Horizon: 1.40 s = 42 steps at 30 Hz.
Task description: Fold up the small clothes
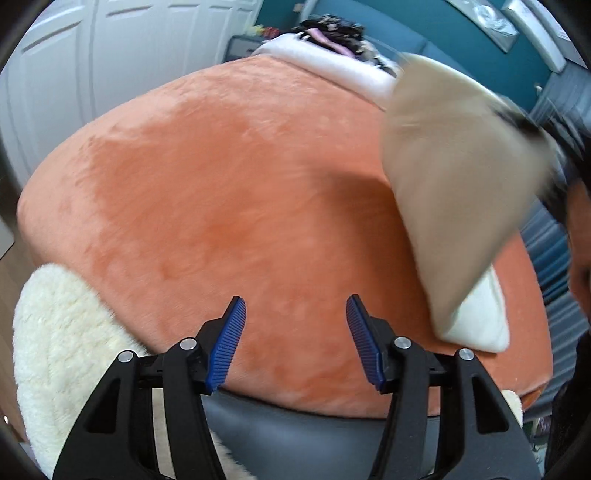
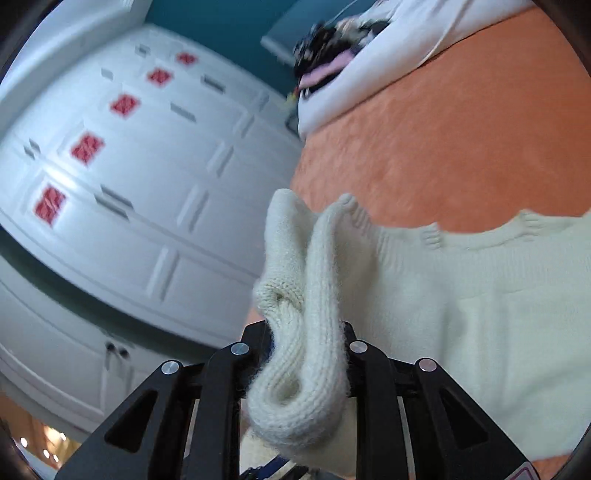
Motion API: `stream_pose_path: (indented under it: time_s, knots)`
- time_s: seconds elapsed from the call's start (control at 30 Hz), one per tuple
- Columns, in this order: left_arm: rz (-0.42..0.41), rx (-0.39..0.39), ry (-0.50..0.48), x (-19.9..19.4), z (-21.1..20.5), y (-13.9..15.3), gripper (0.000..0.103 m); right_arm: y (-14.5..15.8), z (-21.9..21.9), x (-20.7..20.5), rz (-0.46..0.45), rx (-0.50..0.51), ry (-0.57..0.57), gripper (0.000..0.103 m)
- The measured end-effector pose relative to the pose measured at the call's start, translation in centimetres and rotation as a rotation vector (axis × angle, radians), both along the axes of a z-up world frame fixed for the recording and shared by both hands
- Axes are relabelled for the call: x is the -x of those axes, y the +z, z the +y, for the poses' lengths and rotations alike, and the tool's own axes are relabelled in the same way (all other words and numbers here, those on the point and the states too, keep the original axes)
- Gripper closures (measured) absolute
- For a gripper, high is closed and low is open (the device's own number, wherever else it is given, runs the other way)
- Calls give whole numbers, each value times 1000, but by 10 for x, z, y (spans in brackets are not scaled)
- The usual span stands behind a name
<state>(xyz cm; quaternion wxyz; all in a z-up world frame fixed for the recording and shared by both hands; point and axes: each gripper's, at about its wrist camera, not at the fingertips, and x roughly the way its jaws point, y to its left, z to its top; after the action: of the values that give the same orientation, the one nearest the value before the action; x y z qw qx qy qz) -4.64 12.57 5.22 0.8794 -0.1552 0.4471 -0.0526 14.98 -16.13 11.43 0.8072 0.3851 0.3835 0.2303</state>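
Observation:
A cream knit garment [image 2: 461, 302] hangs from my right gripper [image 2: 306, 354], which is shut on a bunched ribbed fold of it; the pads are hidden by the knit. In the left wrist view the same garment [image 1: 454, 199] shows blurred and lifted at the right, its lower end [image 1: 480, 317] resting on the orange plush blanket [image 1: 229, 192]. My left gripper [image 1: 295, 343] is open and empty, its blue pads [image 1: 227, 343] wide apart just above the blanket's near edge.
A cream fleecy item [image 1: 59, 332] lies at the near left corner. A white sheet [image 1: 332, 70] and a dark patterned pile [image 1: 332, 29] sit at the far end. White cupboard doors [image 2: 147, 184] stand beside the bed. A grey edge [image 1: 295, 435] runs below the blanket.

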Motion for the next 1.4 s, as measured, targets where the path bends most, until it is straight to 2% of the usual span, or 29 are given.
stream_pose_path:
  time_s: [0.03, 0.1, 0.17, 0.27, 0.3, 0.33, 0.37, 0.43, 0.5, 0.53, 0.57, 0.6, 0.63, 0.67, 0.73, 0.77, 0.8, 0.83, 0.93, 1.0, 1.03, 1.1, 1.13, 1.17, 1.23, 1.4]
  knots:
    - [-12, 3, -18, -2, -8, 5, 46, -2, -42, 19, -6, -33, -66, 85]
    - [-33, 11, -58, -9, -26, 12, 42, -30, -117, 62, 47, -39, -212, 85]
    - [-41, 14, -117, -17, -51, 16, 41, -88, -170, 99, 196, -36, -319, 85]
    - [-21, -6, -242, -28, -102, 13, 41, -173, -206, 138, 395, -16, -407, 85]
    - [-12, -6, -297, -29, -120, 11, 40, -187, -211, 149, 361, -108, -420, 85]
    - [1, -19, -339, -30, -136, 9, 35, -194, -214, 156, 321, -207, -432, 85]
    - [13, -27, -384, -29, -152, 7, 26, -197, -214, 158, 306, -251, -436, 84]
    - [9, -60, -461, -24, -182, 0, 22, -194, -210, 155, 302, -207, -423, 83]
    - [-20, -155, -503, -18, -208, -9, 22, -189, -208, 151, 304, -197, -402, 81]
    - [-17, -206, -499, -19, -215, -16, 26, -187, -208, 152, 299, -218, -395, 79]
    - [0, -219, -498, -21, -219, -22, 40, -186, -208, 150, 294, -234, -394, 78]
    - [38, -211, -498, -25, -220, -27, 45, -184, -208, 152, 291, -243, -395, 76]
    - [67, -196, -492, -29, -218, -31, 53, -183, -206, 152, 283, -250, -391, 69]
    - [79, -192, -480, -32, -215, -32, 66, -182, -204, 153, 272, -251, -388, 62]
    - [89, -197, -487, -36, -210, -32, 77, -184, -198, 147, 273, -195, -359, 62]
    - [91, -194, -489, -38, -208, -32, 83, -182, -195, 142, 294, -133, -327, 73]
    - [88, -208, -490, -40, -206, -31, 83, -176, -189, 136, 300, -68, -302, 81]
    - [78, -223, -485, -40, -206, -29, 84, -165, -185, 134, 272, -8, -288, 84]
    - [65, -231, -448, -41, -202, -25, 86, -120, -186, 142, 96, -4, -291, 87]
    - [79, -242, -438, -39, -201, -29, 85, -112, -186, 148, 45, 28, -290, 88]
    - [89, -260, -434, -41, -203, -34, 85, -125, -189, 148, 85, 54, -291, 88]
    - [114, -286, -432, -47, -207, -44, 85, -174, -192, 138, 263, 128, -275, 88]
    - [131, -303, -423, -48, -208, -49, 85, -189, -193, 140, 295, 110, -276, 90]
    - [134, -309, -414, -45, -209, -48, 85, -191, -196, 147, 272, 59, -297, 90]
    - [133, -320, -412, -46, -210, -46, 86, -177, -198, 160, 247, 22, -321, 79]
    - [141, -330, -403, -46, -210, -45, 86, -158, -192, 181, 227, 48, -333, 72]
